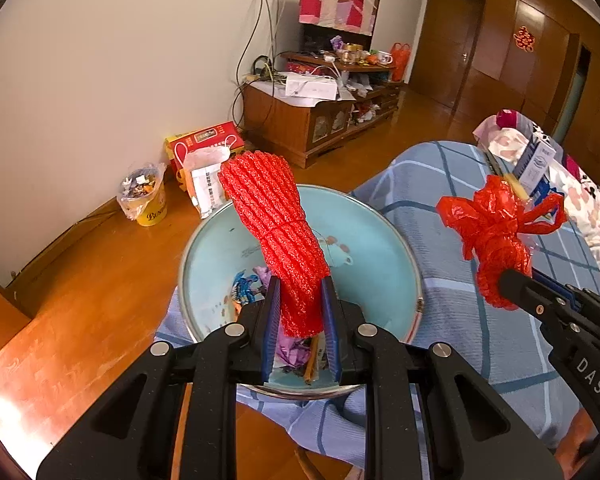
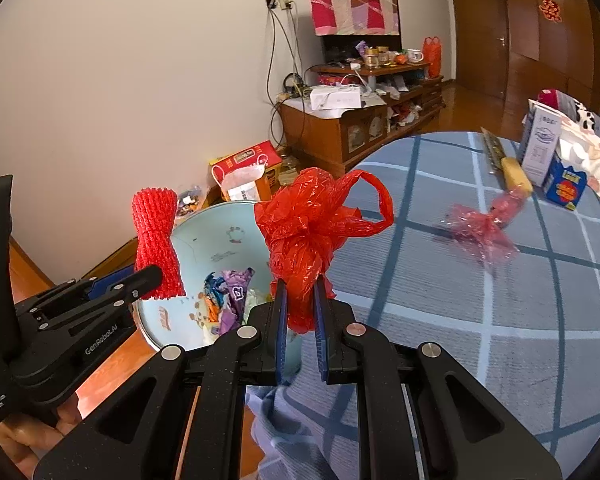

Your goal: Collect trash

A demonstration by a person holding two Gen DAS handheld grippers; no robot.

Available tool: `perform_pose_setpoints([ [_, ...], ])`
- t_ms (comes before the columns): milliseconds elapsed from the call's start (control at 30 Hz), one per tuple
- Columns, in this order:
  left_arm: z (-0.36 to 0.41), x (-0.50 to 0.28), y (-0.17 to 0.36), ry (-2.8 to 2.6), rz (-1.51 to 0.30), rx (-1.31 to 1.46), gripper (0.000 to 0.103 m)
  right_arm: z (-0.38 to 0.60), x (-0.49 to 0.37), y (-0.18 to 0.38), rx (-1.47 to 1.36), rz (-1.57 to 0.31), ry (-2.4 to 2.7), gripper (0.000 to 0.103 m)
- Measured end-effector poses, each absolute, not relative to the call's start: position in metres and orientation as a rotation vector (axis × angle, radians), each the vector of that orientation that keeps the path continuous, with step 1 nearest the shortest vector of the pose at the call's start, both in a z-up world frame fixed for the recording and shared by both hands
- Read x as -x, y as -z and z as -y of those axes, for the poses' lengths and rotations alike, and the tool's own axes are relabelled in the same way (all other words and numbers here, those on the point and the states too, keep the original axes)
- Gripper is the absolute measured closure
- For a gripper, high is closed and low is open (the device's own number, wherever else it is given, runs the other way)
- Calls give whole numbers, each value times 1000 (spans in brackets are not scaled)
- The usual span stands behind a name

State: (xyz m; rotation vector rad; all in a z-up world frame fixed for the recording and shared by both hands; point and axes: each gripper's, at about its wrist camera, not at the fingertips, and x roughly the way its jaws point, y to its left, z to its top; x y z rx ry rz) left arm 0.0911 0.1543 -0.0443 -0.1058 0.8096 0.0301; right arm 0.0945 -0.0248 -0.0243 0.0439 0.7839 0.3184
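1. The left gripper (image 1: 300,300) squeezes a red foam net (image 1: 278,236). The net sticks up between the 2 blue pads, right over the light blue basin (image 1: 383,252).
2. The right gripper (image 2: 300,304) squeezes a crumpled red plastic bag (image 2: 311,236). It hangs by the basin's edge, over the blue checked cloth (image 2: 479,320), not over the middle of the basin.
3. The basin holds some wrappers (image 2: 230,300) at the bottom, so this is the trash spot.
4. I think the step now is dropping both pieces in. The net is in a good place (just let go and it should fall in).
5. Slide the bag toward the middle of the basin first. If it is let go here, it may land on the cloth.
6. Open the pads wide, because thin plastic can stick to them.
7. 1 more piece, a pink plastic scrap (image 2: 483,228), lies on the cloth far from both grippers. It should be next.
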Motion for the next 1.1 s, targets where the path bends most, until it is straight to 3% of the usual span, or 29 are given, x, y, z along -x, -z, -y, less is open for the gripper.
perform_pose_setpoints([
  [967, -167, -118, 81, -39, -914, 81, 83, -31, -155, 80, -2, -923, -403, 89],
  [1100, -169, -121, 85, -41, -925, 78, 83, -34, -157, 84, 15, -925, -415, 80],
])
